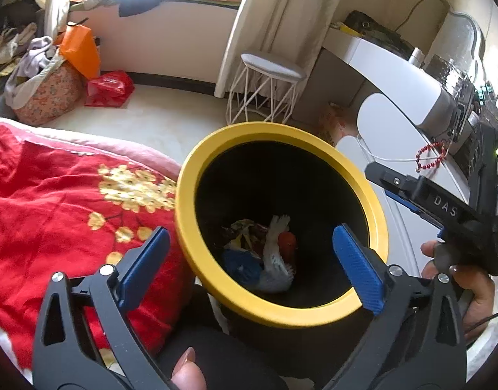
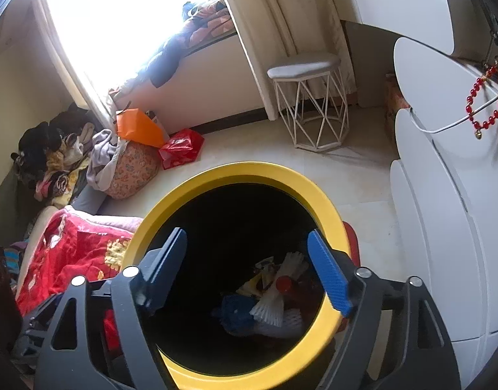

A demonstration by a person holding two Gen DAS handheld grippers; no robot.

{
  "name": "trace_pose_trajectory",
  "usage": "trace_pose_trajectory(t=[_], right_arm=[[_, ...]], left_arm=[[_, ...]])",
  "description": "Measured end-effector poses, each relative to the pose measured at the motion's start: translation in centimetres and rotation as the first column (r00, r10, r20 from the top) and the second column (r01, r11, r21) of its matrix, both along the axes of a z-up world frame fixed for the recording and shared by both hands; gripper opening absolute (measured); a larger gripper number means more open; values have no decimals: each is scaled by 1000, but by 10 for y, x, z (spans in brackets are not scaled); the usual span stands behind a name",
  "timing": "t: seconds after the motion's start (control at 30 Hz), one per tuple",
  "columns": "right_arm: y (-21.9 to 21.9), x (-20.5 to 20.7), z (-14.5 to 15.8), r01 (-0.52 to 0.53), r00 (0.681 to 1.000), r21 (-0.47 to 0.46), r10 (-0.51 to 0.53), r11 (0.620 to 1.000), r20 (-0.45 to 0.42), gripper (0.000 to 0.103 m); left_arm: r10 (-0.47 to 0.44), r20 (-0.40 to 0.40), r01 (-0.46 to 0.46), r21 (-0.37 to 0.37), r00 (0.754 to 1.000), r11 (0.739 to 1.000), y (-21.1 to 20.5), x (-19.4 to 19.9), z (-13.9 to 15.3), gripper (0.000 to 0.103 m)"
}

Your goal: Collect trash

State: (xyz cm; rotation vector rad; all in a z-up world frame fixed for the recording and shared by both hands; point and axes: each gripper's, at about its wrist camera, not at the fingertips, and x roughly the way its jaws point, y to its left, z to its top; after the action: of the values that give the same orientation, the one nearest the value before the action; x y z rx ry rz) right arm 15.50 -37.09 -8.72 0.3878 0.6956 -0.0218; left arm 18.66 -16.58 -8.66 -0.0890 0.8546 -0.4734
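Note:
A black trash bin with a yellow rim (image 1: 196, 169) stands on the floor beside the bed; it also shows in the right wrist view (image 2: 327, 204). Inside lies trash: white foam netting (image 1: 275, 260), a blue scrap (image 1: 242, 265), a red piece and crumpled wrappers; the same netting shows in the right wrist view (image 2: 271, 308). My left gripper (image 1: 249, 260) is open and empty above the bin's mouth. My right gripper (image 2: 249, 273) is open and empty above the bin too; its body shows at the right of the left wrist view (image 1: 450, 208).
A red flowered quilt (image 1: 53, 201) covers the bed at left. White curved drawers (image 2: 444, 227) with a red bead bracelet (image 2: 486, 97) stand at right. A white wire stool (image 2: 310, 104), a red bag (image 2: 180, 148) and an orange bag (image 2: 138, 128) sit on the floor beyond.

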Motion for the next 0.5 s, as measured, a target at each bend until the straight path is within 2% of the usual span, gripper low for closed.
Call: trace_pose_trajectory(t=[0.1,0.5], right_arm=[[2,-5,5,1,1000,-7,-1,1000,17,87],[39,-31,27,-91,990,-60,96,994,101,96]], left_arm=[[29,13,-29,6,999,1000,10,-5,7,92],[213,71,-217,52,974,975,59,-30,35,92]])
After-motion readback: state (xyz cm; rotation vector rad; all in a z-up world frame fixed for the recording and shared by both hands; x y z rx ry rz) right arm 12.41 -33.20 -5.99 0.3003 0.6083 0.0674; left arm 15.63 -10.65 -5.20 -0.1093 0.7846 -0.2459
